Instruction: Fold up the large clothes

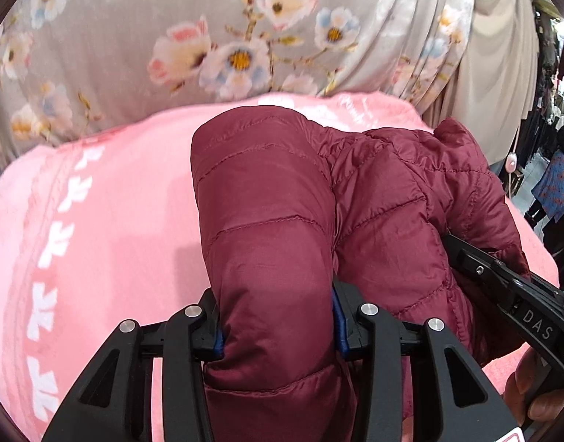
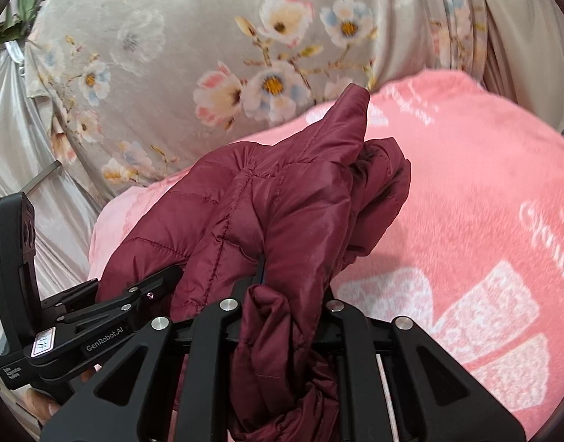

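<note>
I hold the maroon puffer jacket [image 1: 282,221] above the pink blanket [image 1: 116,221] (floral curtain [image 1: 208,37] behind), left gripper [image 1: 278,328] and right gripper [image 2: 282,316] both clamped on its fabric.

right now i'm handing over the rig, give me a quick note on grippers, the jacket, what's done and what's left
Left gripper: shut on a thick padded part of the maroon puffer jacket.
Right gripper: shut on a bunched, thinner part of the same jacket.
Jacket: held in both grippers, crumpled, over the pink blanket, with the floral fabric behind.
Done: both grips taken.
Left: no neat fold shows yet; likely spread it flat on the blanket, then fold.
</note>
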The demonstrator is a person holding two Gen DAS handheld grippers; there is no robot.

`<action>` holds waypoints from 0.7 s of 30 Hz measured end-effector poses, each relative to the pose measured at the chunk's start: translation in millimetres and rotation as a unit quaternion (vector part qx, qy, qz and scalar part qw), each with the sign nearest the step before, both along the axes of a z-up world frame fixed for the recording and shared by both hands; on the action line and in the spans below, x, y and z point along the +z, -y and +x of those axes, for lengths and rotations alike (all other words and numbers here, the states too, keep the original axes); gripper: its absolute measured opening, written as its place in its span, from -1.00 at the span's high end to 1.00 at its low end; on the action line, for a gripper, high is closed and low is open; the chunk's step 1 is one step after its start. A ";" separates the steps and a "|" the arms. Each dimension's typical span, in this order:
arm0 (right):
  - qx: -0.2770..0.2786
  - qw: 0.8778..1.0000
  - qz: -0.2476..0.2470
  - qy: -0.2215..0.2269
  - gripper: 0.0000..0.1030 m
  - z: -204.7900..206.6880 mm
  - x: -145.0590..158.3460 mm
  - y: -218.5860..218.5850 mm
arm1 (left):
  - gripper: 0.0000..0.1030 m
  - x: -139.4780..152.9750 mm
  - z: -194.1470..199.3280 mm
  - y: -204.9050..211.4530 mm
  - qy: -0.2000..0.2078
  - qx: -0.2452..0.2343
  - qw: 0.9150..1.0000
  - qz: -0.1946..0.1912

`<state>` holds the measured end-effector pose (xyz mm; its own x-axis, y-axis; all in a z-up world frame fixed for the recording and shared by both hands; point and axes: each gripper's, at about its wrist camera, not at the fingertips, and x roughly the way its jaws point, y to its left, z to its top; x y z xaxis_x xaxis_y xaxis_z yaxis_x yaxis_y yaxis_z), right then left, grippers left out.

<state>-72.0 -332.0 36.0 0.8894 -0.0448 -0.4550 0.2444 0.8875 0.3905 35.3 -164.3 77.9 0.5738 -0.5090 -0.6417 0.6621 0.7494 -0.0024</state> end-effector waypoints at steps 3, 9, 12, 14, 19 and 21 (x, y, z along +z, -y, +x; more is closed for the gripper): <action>0.002 1.000 -0.020 0.017 0.74 2.0 15.2 -5.1 | 0.26 17.7 -0.8 -4.1 0.023 0.000 1.000 -0.008; 0.011 0.997 -0.058 0.048 0.74 23.9 46.7 -21.2 | 0.26 45.1 10.6 -13.1 0.066 0.009 0.998 -0.021; 0.020 0.995 -0.080 0.062 0.74 42.7 62.9 -33.0 | 0.27 56.5 22.1 -20.1 0.085 0.018 0.996 -0.030; 0.027 0.992 -0.097 0.071 0.74 55.4 72.0 -41.8 | 0.27 64.5 32.5 -27.6 0.102 0.025 0.994 -0.037; 0.046 0.987 -0.118 0.100 0.74 88.6 89.7 -63.3 | 0.27 77.6 60.3 -51.3 0.138 0.038 0.988 -0.055; 0.056 0.984 -0.125 0.111 0.74 106.1 94.1 -72.8 | 0.27 79.3 72.1 -61.1 0.153 0.043 0.986 -0.059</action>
